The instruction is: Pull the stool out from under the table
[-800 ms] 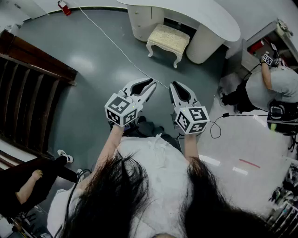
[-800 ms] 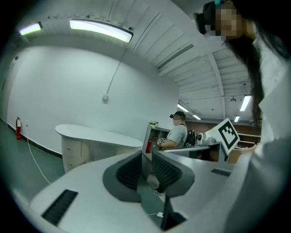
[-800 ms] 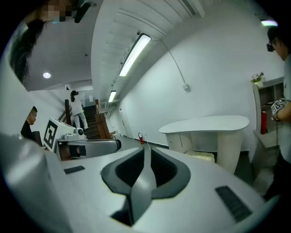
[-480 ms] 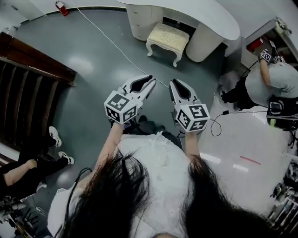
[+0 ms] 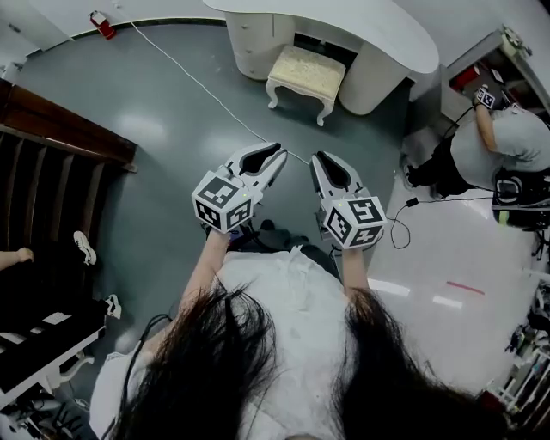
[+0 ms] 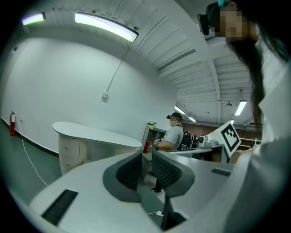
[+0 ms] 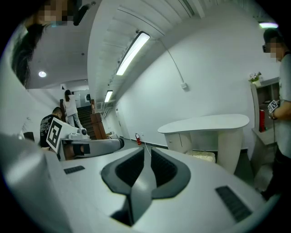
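The cream cushioned stool with curved white legs stands half tucked under the curved white table at the top of the head view. Both grippers are held in the air well short of it, over the grey floor. My left gripper is shut with nothing in it, and so is my right gripper. In the left gripper view the shut jaws point toward the table. The right gripper faces the table, with the stool showing beneath it.
A white cable runs across the floor to a red fire extinguisher. Dark wooden stairs fill the left. A person stands at a shelf on the right, with black gear and a black cable nearby.
The stool and table sit slightly lower and further left in the view. The legs and shoes at the left have moved off toward the edge. Both grippers stay shut and barely shift.
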Demonstrator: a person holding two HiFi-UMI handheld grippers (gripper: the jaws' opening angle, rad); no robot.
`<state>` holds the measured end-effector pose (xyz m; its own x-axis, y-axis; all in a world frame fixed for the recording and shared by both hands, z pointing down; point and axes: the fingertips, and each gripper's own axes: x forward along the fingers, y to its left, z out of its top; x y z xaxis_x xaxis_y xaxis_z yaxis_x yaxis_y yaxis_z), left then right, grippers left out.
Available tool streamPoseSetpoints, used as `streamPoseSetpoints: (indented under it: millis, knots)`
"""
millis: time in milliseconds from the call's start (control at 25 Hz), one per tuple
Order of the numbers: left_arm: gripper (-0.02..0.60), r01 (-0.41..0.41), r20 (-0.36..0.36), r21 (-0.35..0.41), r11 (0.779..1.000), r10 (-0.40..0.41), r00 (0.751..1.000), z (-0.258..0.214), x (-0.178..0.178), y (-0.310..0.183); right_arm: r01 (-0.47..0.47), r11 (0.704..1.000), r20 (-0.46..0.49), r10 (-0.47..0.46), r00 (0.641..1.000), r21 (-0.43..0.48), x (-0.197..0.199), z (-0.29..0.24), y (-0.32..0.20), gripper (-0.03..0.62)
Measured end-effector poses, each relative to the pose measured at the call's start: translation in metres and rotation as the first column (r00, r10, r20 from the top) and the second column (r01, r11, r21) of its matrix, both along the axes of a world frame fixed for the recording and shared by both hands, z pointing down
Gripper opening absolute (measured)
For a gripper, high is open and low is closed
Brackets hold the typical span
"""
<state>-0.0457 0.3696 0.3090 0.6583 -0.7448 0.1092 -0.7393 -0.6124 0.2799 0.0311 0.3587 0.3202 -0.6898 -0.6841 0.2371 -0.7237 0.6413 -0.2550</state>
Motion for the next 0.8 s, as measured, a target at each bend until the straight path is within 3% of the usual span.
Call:
streamPoseSetpoints:
  millis: [360, 800]
  knots:
    - [0.08, -0.035, -0.019, -0.028, 0.999, 0.035, 0.999, 0.019, -0.032, 0.002, -0.027, 0.999, -0.032, 0.026, 0.999, -0.044, -0.031, 0.025, 0.013, 0.06]
    - [0.08, -0.008, -0.047, -0.082, 0.997, 0.004, 0.999, 0.04, -0.047, -0.033, -0.042, 0.994, -0.048, 0.037, 0.998, -0.103, -0.024, 0.044, -0.024, 0.06]
